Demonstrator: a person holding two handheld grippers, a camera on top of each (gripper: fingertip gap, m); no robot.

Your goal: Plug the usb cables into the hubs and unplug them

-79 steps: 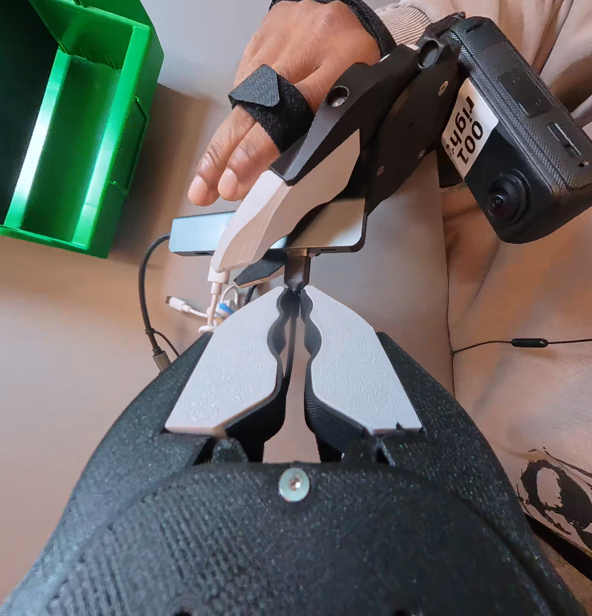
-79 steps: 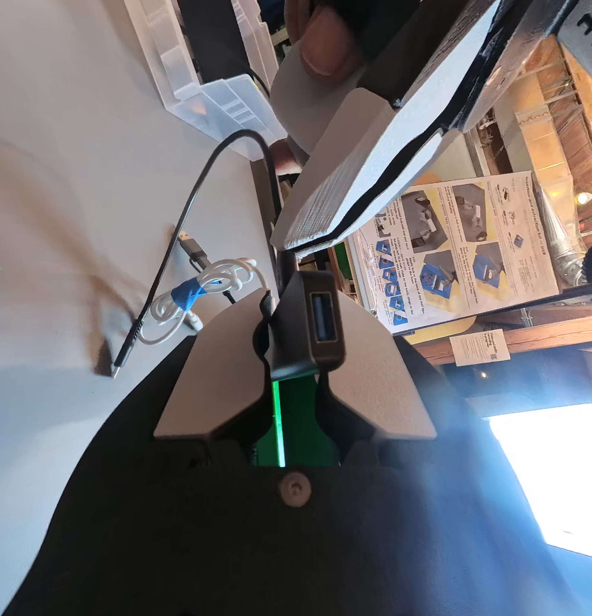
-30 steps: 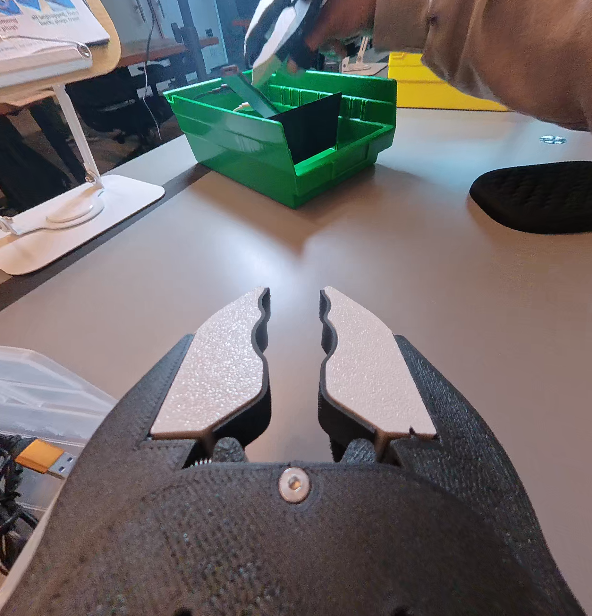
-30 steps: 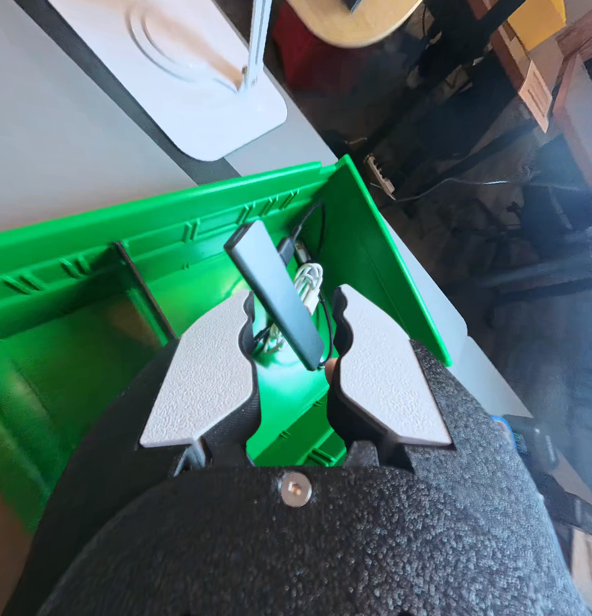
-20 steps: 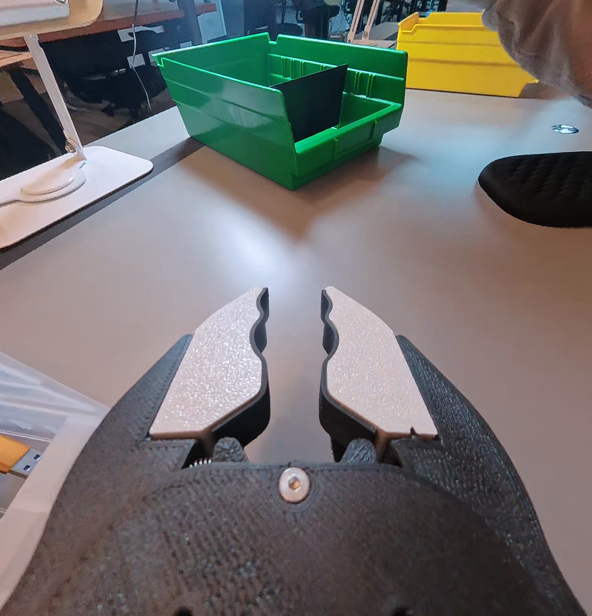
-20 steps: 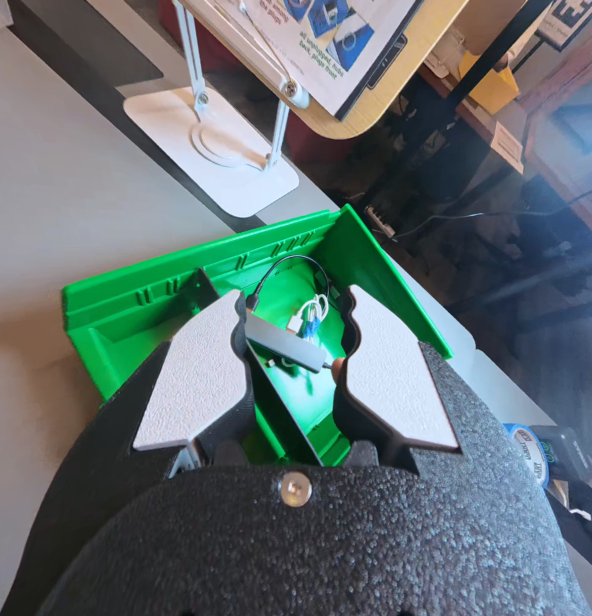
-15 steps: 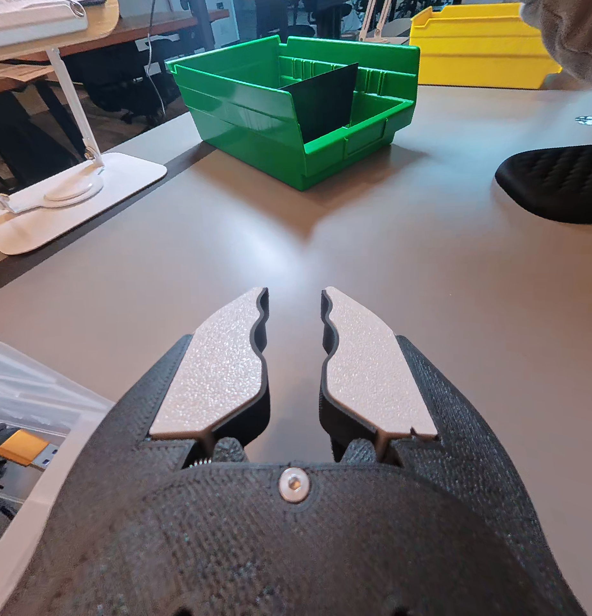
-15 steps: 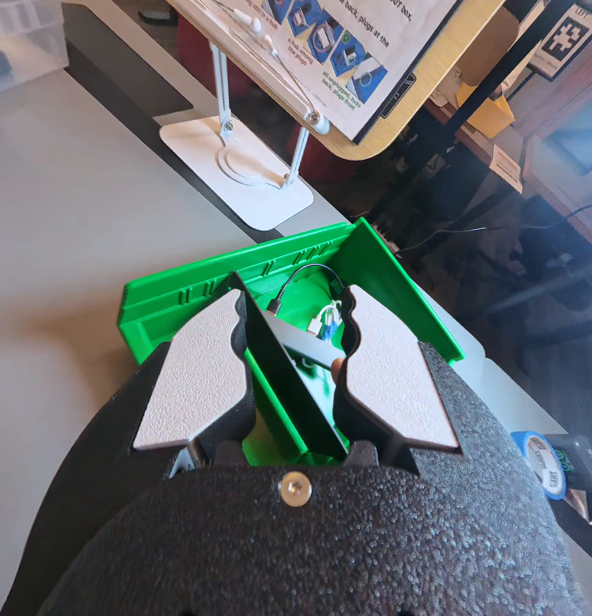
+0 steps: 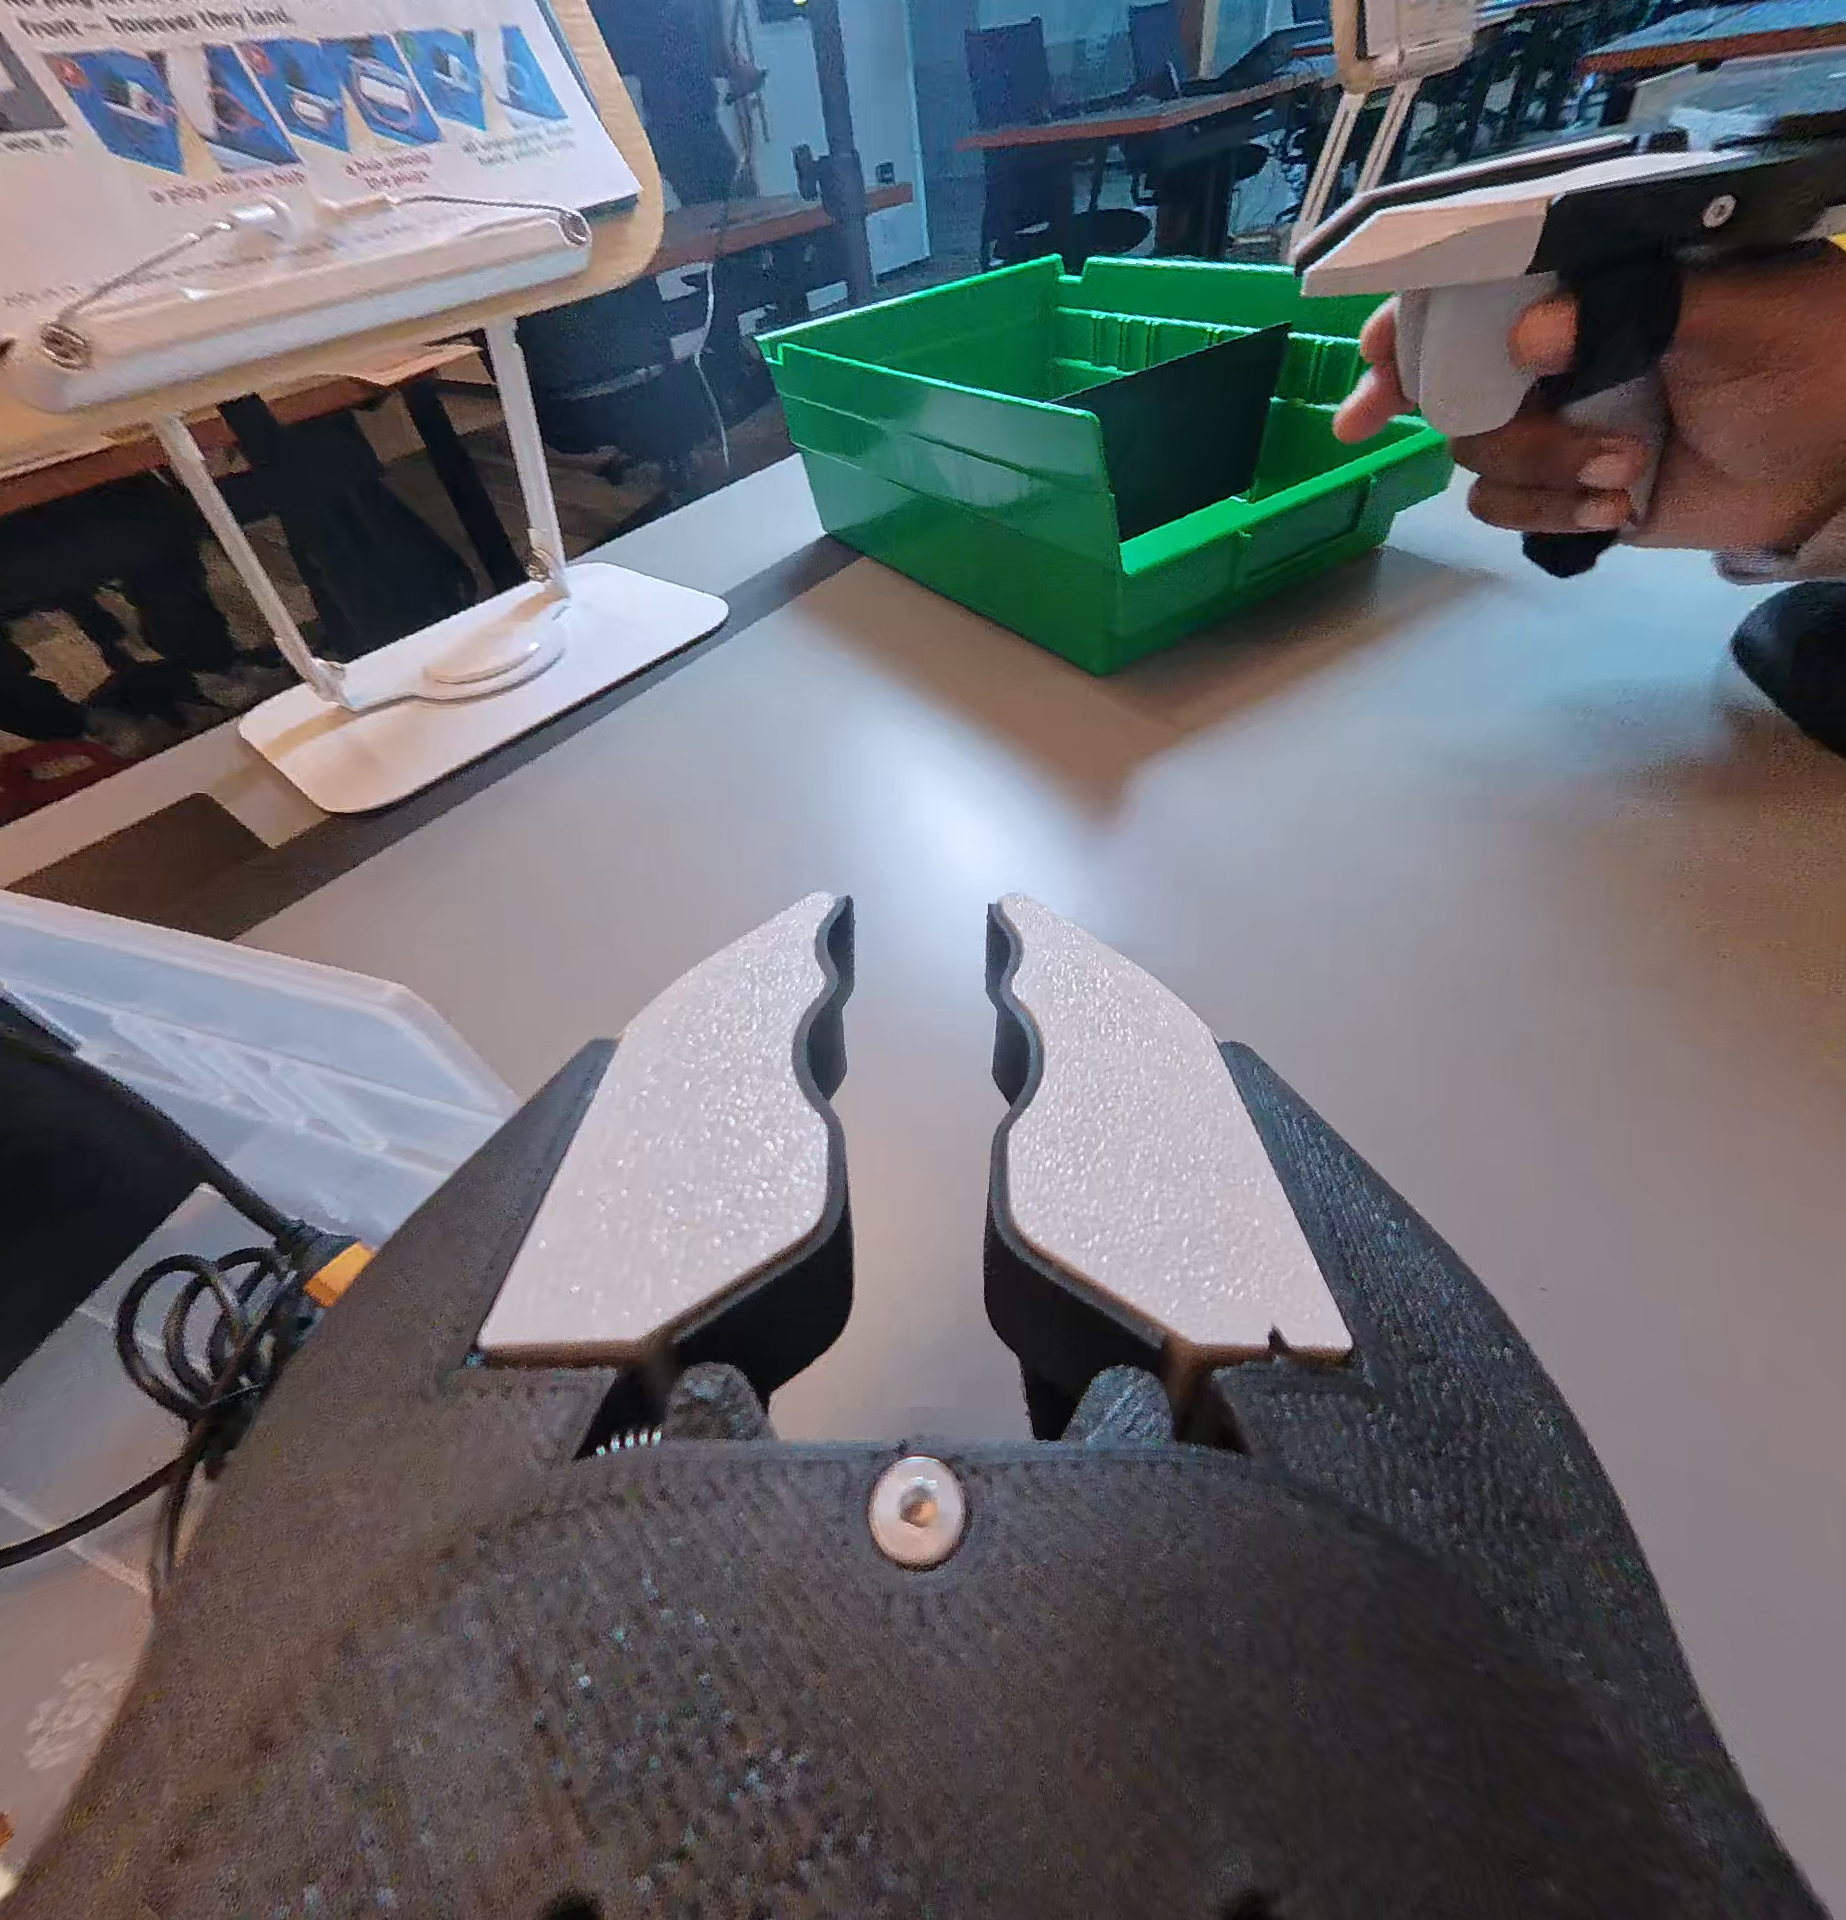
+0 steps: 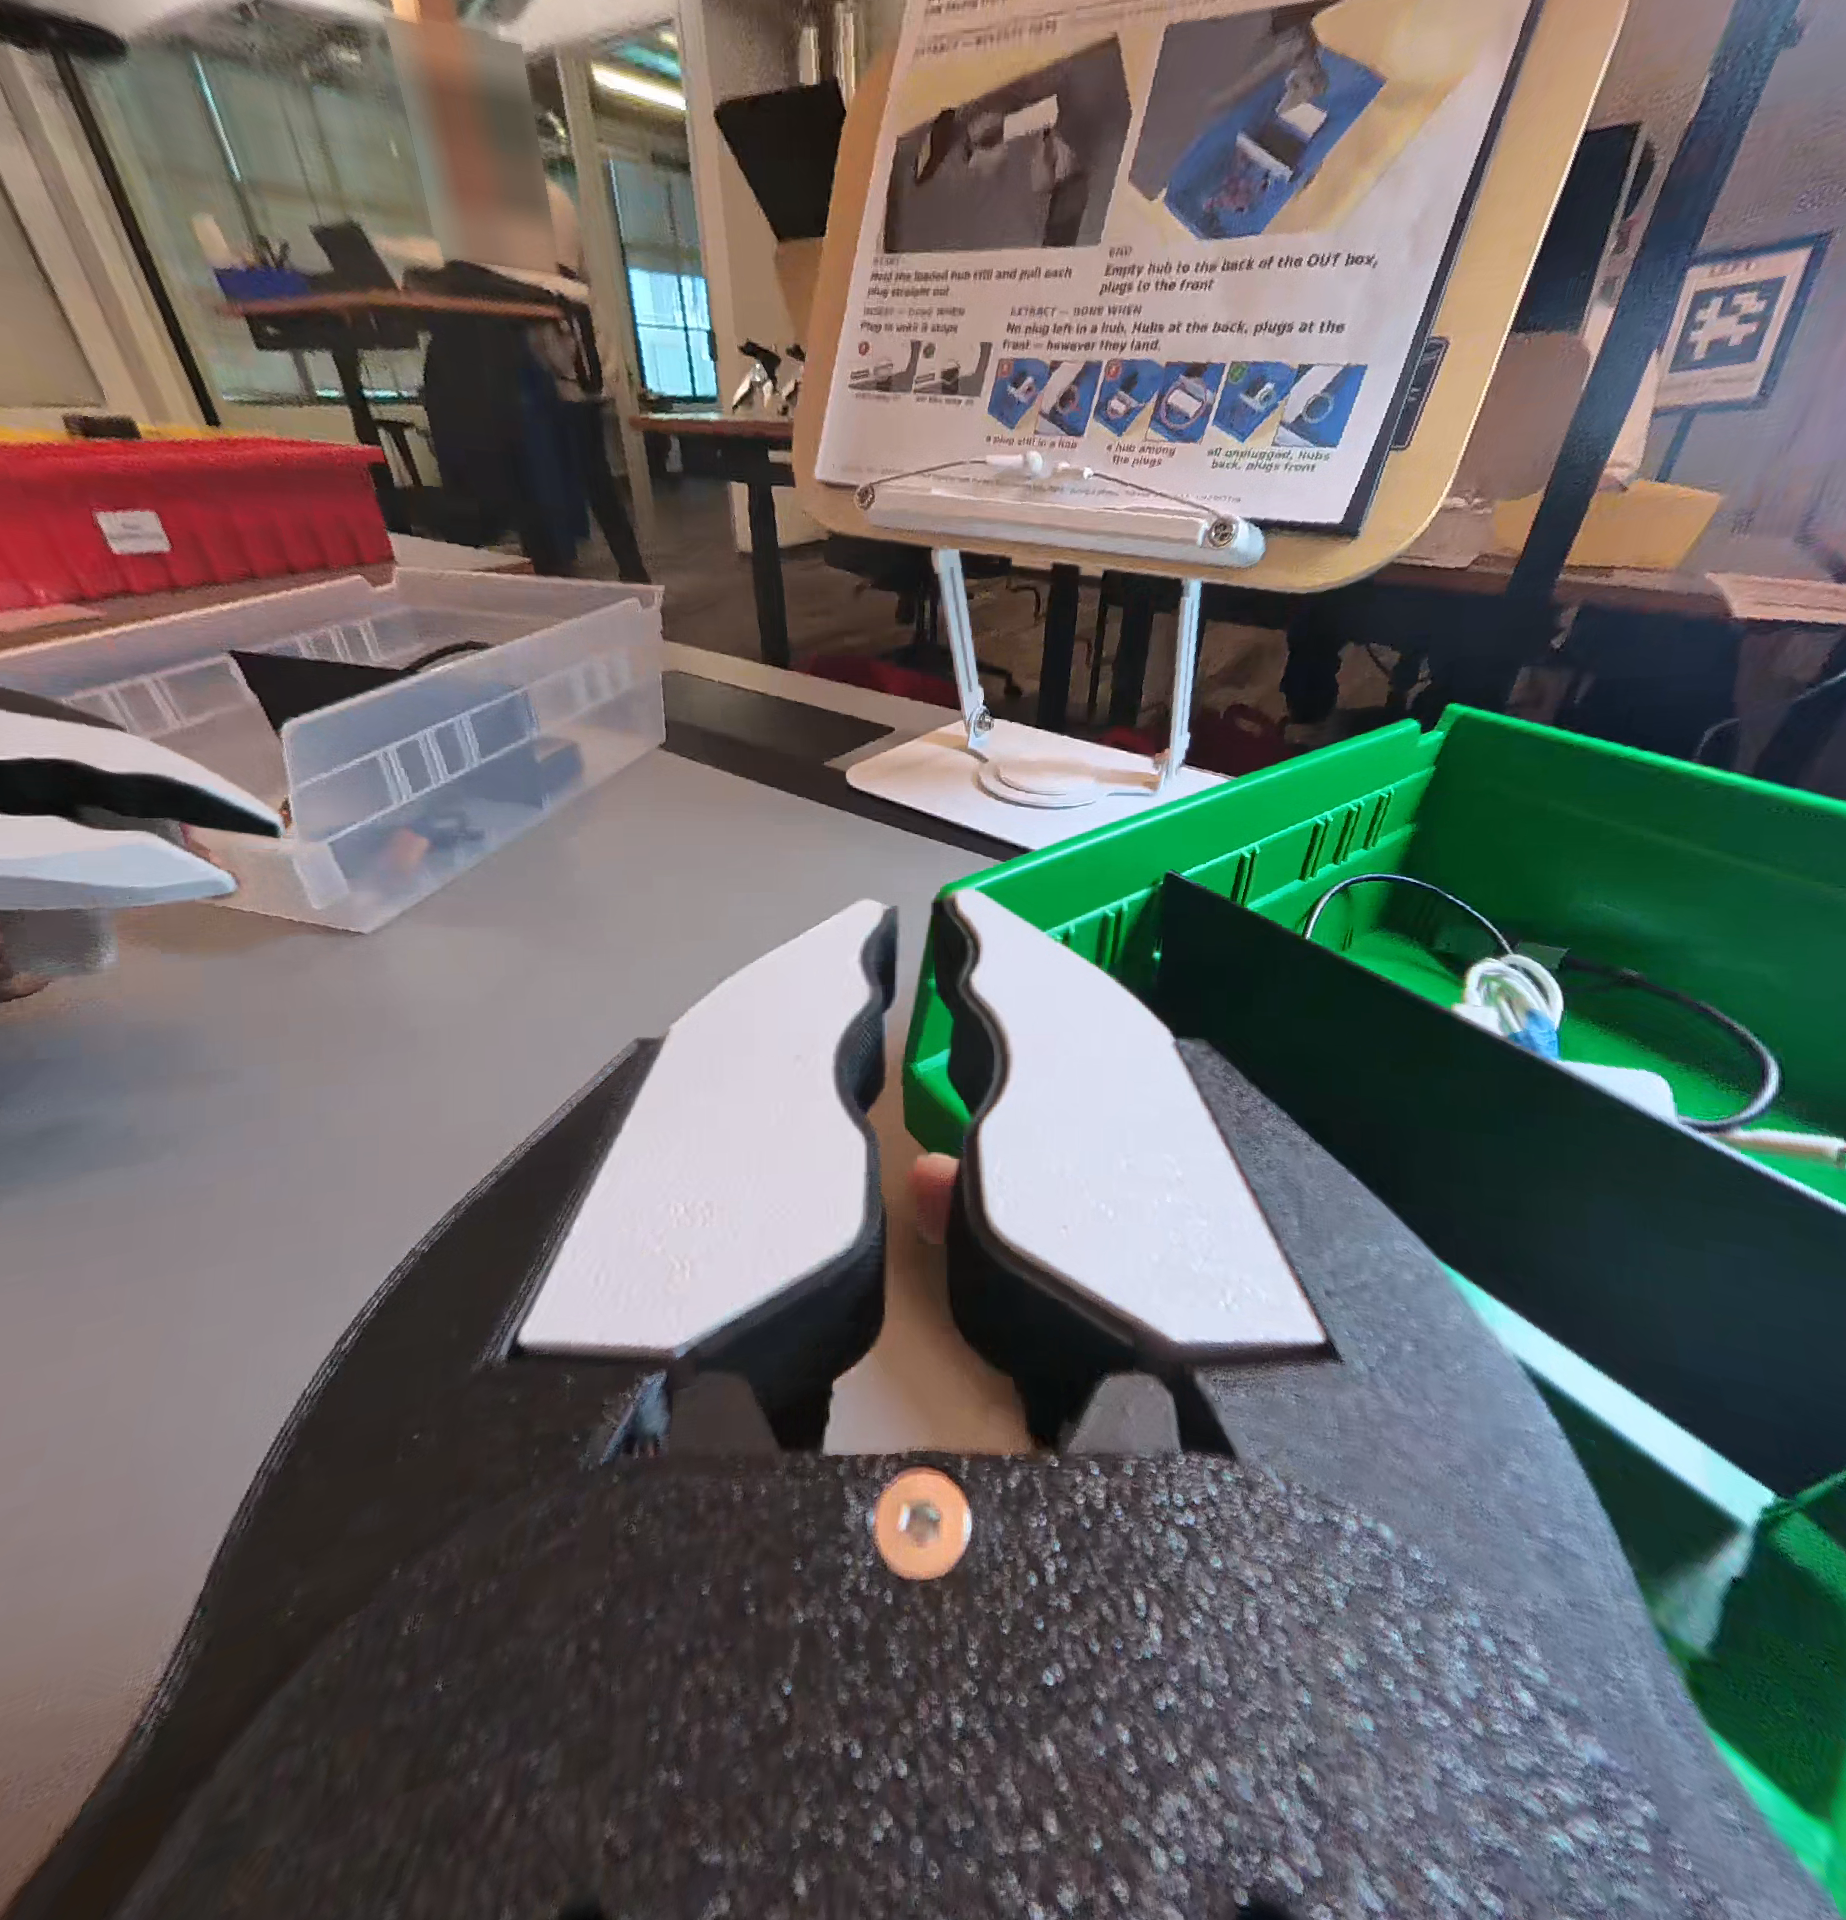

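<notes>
My left gripper [image 9: 919, 914] is open and empty, low over the grey table [image 9: 1314, 1039]. My right gripper [image 10: 917, 914] is empty, its jaws almost together, just beside the near left corner of the green bin [image 10: 1625, 810]. It also shows in the left wrist view [image 9: 1314, 265], held by a hand above the green bin [image 9: 950, 416]. Behind the bin's black divider [image 10: 1418, 1122] lie a coiled white cable [image 10: 1511, 987] and a black cable [image 10: 1750, 1060]. A clear bin [image 9: 275, 1039] at my left holds black cables [image 9: 202, 1320] and an orange plug [image 9: 342, 1273].
A white document stand [image 9: 462, 665] with an instruction sheet stands at the table's far edge, between the clear bin [image 10: 483, 748] and the green bin. A red bin [image 10: 160, 509] sits behind the clear bin. A black pad [image 9: 1823, 665] lies at the right. One gripper's finger ends stand about 25 centimetres off the other's.
My right gripper has pulled back out of the green bin and swung left, and its jaws have narrowed; the dark hub between them is gone. My left gripper has tilted up slightly.
</notes>
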